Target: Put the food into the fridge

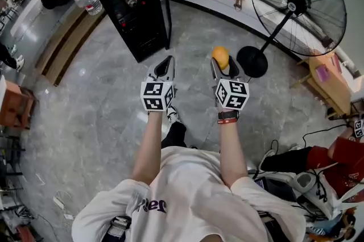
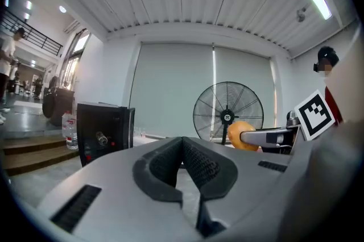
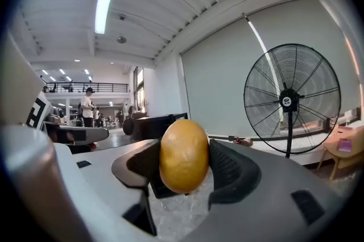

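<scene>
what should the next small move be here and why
Probably carry the orange fruit forward and left toward the black fridge. The right gripper is clamped on the fruit, the fridge stands with its door open but looks out of reach, and the left gripper is shut and empty.

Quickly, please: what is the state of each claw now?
Left claw: closed, empty.
Right claw: closed on a smooth yellow-orange oval fruit.

**No readable text**

Dark print (image 1: pixel 151 205) on the person's white shirt (image 1: pixel 193 178) is creased and illegible. The left gripper (image 1: pixel 165 63) and right gripper (image 1: pixel 223 62) carry only black-and-white square markers. The hub badge (image 3: pixel 289 100) of the fan (image 3: pixel 264 79) is too small to read.
</scene>
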`<state>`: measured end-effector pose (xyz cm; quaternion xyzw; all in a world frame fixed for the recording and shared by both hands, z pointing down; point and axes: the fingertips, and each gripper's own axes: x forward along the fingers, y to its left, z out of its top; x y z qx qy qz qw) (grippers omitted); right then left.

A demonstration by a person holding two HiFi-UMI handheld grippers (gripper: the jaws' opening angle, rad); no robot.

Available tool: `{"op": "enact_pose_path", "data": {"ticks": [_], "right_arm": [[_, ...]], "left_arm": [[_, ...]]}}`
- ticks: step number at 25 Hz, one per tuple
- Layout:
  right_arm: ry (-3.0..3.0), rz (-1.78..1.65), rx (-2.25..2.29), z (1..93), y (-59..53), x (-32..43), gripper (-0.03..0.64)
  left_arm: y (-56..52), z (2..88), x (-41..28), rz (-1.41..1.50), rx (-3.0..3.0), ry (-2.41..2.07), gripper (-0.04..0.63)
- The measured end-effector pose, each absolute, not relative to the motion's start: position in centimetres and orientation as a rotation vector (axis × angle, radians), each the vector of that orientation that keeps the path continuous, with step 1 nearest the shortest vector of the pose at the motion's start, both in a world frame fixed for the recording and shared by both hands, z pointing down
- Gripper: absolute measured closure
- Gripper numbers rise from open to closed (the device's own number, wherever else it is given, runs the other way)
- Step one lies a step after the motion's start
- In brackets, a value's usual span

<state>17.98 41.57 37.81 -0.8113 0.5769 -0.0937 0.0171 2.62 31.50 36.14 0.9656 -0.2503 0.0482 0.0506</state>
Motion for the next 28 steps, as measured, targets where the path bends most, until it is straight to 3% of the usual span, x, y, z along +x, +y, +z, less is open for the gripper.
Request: {"op": "enact_pose_path", "data": {"ticks": [8, 16, 28], "right_arm": [[1.917, -0.296, -2.409, 37.8, 28.7, 21.6, 0.331], [2.056, -0.334, -2.336, 37.7, 15.2, 21.0, 0.331], [2.277, -0.381, -2.169, 38.6, -2.4, 15.0, 0.331]], "left_arm": [[20.3, 36.9, 6.2, 0.142, 2.886, -0.869, 0.577], [7.6, 36.8, 4.7, 0.138, 2.785, -1.028, 0.577], [-6.5, 37.5, 0.2, 0.124, 2.703, -1.174, 0.577]]}}
